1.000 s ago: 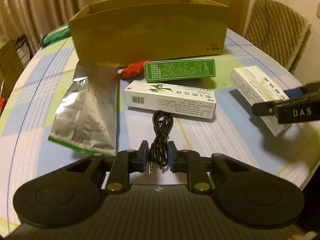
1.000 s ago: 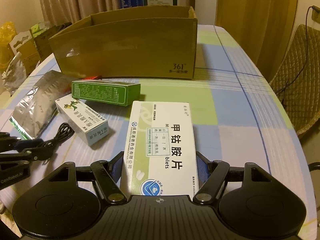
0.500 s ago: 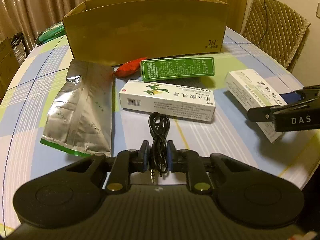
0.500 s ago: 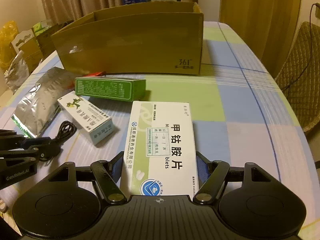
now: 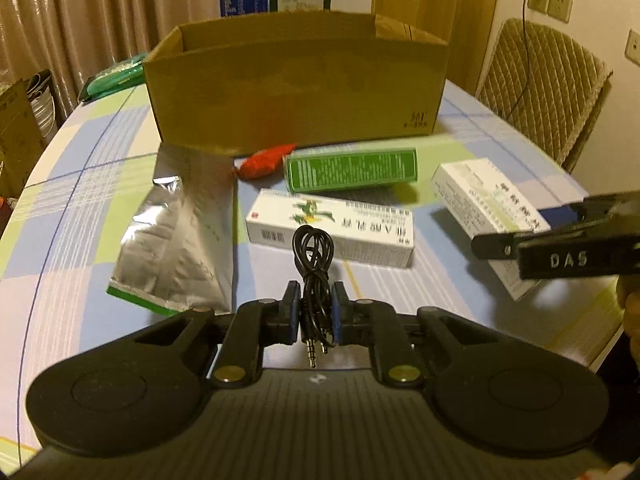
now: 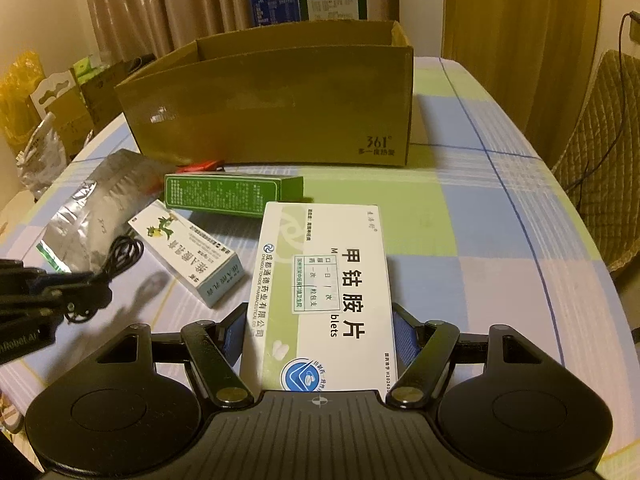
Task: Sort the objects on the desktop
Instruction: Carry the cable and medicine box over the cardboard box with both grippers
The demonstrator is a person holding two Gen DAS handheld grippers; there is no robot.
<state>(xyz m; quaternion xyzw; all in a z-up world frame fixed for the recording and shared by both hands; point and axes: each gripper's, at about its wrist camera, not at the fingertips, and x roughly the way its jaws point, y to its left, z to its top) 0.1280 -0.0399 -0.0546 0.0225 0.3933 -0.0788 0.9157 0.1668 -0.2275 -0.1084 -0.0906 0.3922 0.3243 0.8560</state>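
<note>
Item one, in my left gripper (image 5: pixel 316 312): a coiled black audio cable with metal jack plugs (image 5: pixel 313 264), pinched between the blue-padded fingers, its loop reaching forward above the table and the plugs hanging back toward the camera. Item two, in my right gripper (image 6: pixel 320 338): a flat white and pale-green medicine carton (image 6: pixel 320 292), clamped by its long sides, printed with large black Chinese characters and the fragment "blets"; it appears raised off the table, with its far end pointing at the box. Lying on the blue, green and white checked tablecloth (image 6: pixel 480 240): a long white carton with a green plant emblem and a barcode (image 5: pixel 330 232); beyond it a dark green carton with fine white print (image 5: pixel 352 170); a small red packet (image 5: pixel 262 164) at the foot of the box; a crinkled silver foil pouch with a green edge (image 5: pixel 180 232) to the left. Behind these stands an open brown cardboard box marked "361°" (image 6: pixel 280 112); I cannot see its contents. The right gripper's side reads "DAS" in the left wrist view.
</note>
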